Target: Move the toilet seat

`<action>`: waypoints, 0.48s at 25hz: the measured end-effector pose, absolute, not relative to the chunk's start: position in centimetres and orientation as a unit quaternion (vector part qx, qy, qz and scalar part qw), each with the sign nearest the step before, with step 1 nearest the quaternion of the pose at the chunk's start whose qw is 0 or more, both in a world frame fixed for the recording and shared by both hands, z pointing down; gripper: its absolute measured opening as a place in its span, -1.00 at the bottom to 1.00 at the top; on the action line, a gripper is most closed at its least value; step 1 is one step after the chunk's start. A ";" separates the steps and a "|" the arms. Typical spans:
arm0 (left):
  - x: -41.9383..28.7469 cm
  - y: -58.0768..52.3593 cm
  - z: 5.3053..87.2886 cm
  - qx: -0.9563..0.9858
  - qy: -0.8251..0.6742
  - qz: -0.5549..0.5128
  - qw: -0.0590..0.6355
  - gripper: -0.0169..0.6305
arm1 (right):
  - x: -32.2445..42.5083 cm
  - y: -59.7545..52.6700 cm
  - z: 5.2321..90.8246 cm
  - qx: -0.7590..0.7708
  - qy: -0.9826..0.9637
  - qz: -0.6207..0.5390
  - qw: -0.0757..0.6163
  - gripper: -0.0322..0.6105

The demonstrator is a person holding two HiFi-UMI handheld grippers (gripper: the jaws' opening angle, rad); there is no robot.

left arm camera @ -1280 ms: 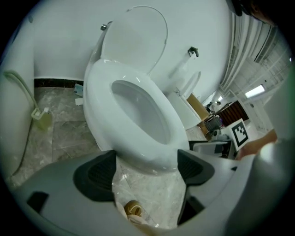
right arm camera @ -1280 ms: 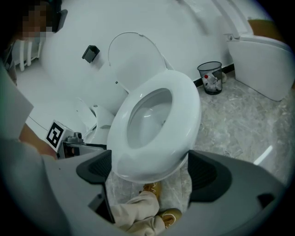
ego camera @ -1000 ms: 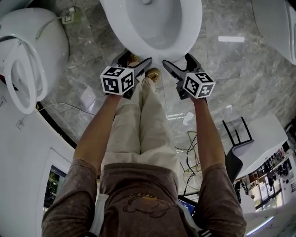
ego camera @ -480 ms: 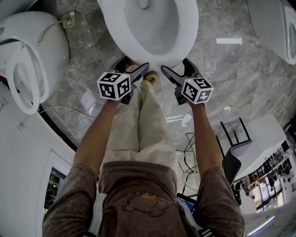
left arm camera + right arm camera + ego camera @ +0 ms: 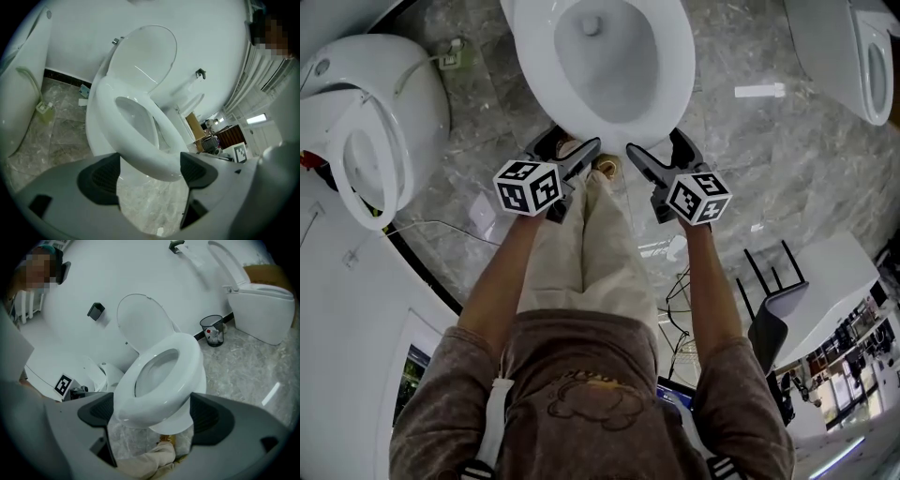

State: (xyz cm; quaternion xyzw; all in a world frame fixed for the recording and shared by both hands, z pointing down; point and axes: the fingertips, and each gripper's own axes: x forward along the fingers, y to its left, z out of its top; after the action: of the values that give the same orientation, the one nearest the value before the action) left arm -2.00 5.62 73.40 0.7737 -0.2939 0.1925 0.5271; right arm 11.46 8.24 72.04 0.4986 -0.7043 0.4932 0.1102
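Jaws on left gripper [image 5: 150, 172] and right gripper [image 5: 152, 413] are released and empty, poised just before the front edge of the toilet seat [image 5: 675, 67], which lies lowered on its bowl [image 5: 605, 58]. Step in hand: approach. The next move likely requires clenching on that edge and lifting.

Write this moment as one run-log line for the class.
left gripper: open, empty | right gripper: open, empty | toilet seat: down on bowl, untouched | lid: up | stage: pre-grasp
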 end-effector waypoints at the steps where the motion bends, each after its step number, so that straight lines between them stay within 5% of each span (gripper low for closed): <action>1: -2.0 5.5 72.8 0.774 -0.292 0.191 0.528 0.31 | 11.5 8.1 71.4 0.499 -0.705 0.492 0.109 0.68; 12: -2.2 3.4 66.6 0.778 -0.276 0.183 0.534 0.32 | 11.4 6.0 64.4 0.477 -0.728 0.483 0.101 0.68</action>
State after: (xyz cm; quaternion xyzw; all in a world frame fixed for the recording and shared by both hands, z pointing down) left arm -2.18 3.41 66.64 0.7776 -0.2759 0.1832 0.5344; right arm 11.38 6.01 64.39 0.4768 -0.7275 0.4829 0.1006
